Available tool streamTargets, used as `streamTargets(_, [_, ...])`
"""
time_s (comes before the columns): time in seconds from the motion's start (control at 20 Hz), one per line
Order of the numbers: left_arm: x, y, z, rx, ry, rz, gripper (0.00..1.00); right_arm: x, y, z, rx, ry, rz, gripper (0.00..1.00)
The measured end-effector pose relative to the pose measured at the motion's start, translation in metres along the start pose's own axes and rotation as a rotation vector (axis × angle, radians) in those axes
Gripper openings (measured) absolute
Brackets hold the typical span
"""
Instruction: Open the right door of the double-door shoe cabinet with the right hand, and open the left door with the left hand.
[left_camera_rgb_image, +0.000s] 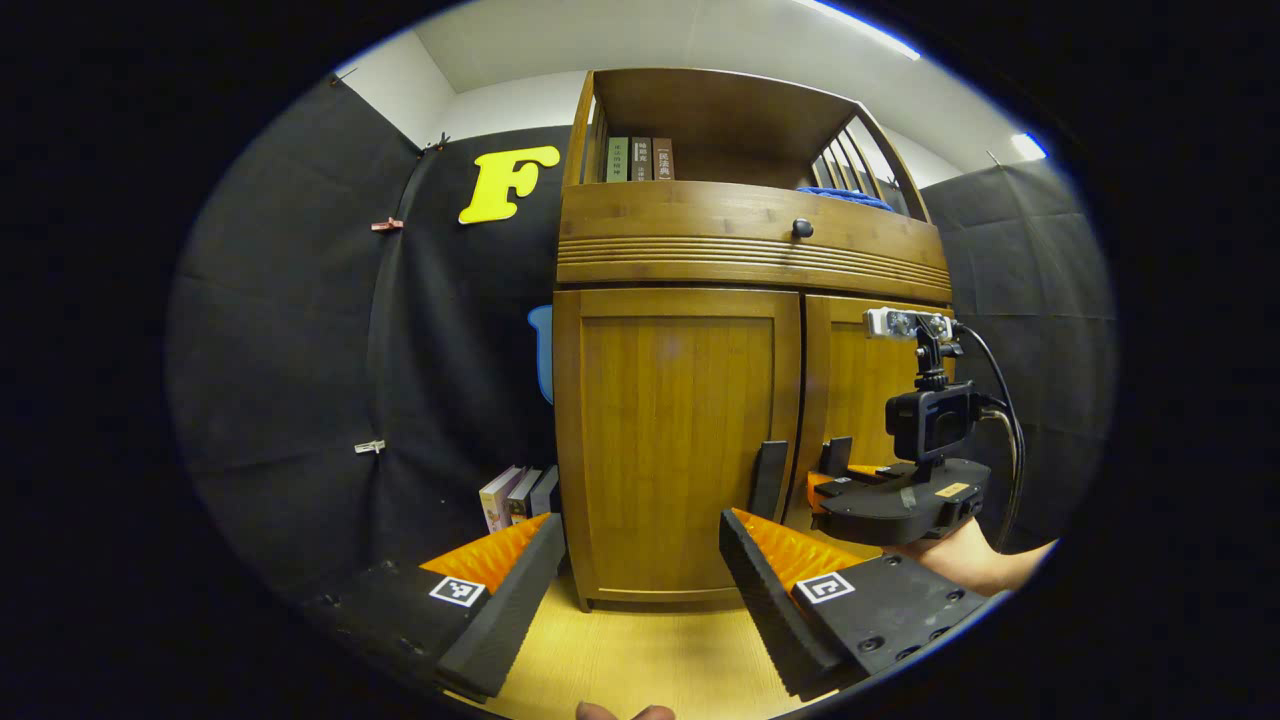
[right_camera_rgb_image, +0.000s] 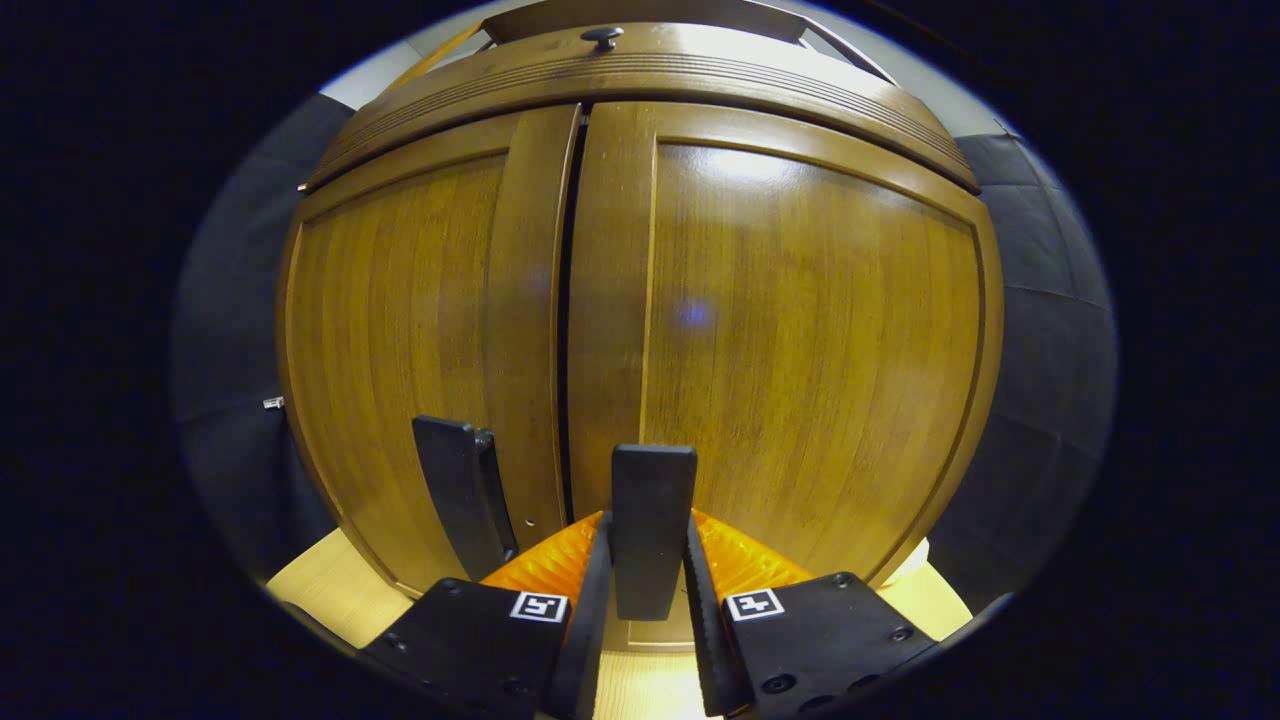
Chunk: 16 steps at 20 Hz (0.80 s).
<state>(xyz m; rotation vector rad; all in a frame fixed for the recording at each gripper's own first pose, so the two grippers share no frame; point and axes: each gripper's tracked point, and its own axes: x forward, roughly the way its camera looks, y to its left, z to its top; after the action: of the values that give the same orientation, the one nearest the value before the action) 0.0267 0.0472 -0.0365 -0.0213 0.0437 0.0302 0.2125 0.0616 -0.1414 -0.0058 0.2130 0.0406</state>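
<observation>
The wooden shoe cabinet (left_camera_rgb_image: 750, 260) stands ahead with both doors closed. In the left gripper view, my left gripper (left_camera_rgb_image: 641, 520) is open and held back from the left door (left_camera_rgb_image: 680, 430), whose dark upright handle (left_camera_rgb_image: 768, 478) is just right of it. The right gripper (left_camera_rgb_image: 835, 490), with a camera on top, sits at the right door (left_camera_rgb_image: 860, 390). In the right gripper view, the right gripper (right_camera_rgb_image: 648, 525) is shut on the right door handle (right_camera_rgb_image: 653, 500), one finger on each side. The left door handle (right_camera_rgb_image: 462, 495) stands free beside it.
Several books (left_camera_rgb_image: 515, 495) stand on the wooden floor (left_camera_rgb_image: 640, 660) against the cabinet's left side. A drawer with a round knob (left_camera_rgb_image: 802, 228) runs above the doors, with books (left_camera_rgb_image: 638, 158) and a blue cloth (left_camera_rgb_image: 845, 195) on the open shelf. A forearm (left_camera_rgb_image: 985, 560) holds the right gripper.
</observation>
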Motion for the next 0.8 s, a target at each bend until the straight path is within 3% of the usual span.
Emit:
streamTargets(0.15, [-0.001, 0.002, 0.002, -0.012, -0.006, -0.001, 0.97, -0.005, -0.001, 0.003, 0.008, -0.008, 0.005, 0.28])
streamTargets(0.8, [-0.026, -0.004, 0.001, -0.028, -0.018, 0.008, 0.97, -0.008, -0.003, 0.005, 0.012, 0.019, 0.023, 0.28])
